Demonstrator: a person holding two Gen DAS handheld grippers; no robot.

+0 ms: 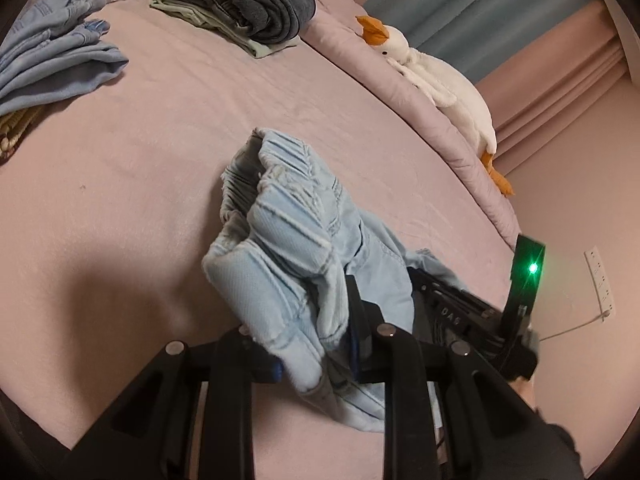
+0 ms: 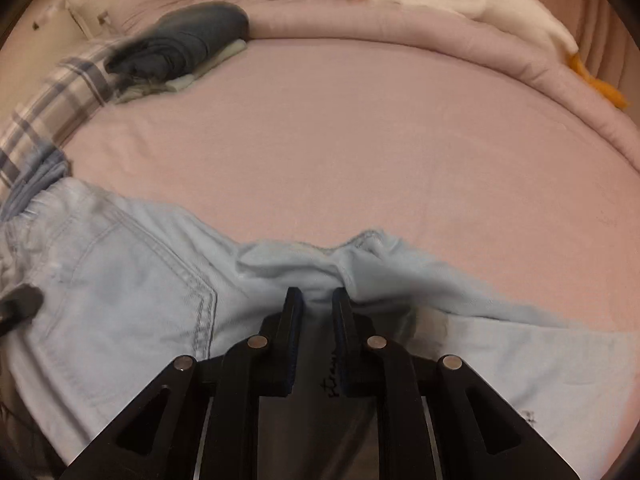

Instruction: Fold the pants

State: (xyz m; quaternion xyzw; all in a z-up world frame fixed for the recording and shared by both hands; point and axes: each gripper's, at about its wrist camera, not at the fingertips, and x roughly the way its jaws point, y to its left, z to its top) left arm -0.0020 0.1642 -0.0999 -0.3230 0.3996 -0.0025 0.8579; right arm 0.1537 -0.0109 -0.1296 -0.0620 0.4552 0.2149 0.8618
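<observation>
Light blue pants [image 1: 288, 232] with a gathered elastic waistband hang bunched from my left gripper [image 1: 316, 320], which is shut on the waistband above the pink bed. In the right wrist view the same pants [image 2: 120, 288] spread over the bed's near part, back pocket stitching showing. My right gripper [image 2: 316, 296] is shut on a fold of the pants near the crotch seam. The right gripper's body with a green light [image 1: 528, 276] shows beside the pants in the left wrist view.
A pink bed sheet [image 2: 340, 140] fills both views. Folded dark and pale green clothes [image 1: 248, 4] lie at the back, folded blue pants [image 1: 52, 60] at the left. A white duck plush [image 1: 436, 80] lies on the rolled duvet. A plaid pillow [image 2: 48, 100] is at the left.
</observation>
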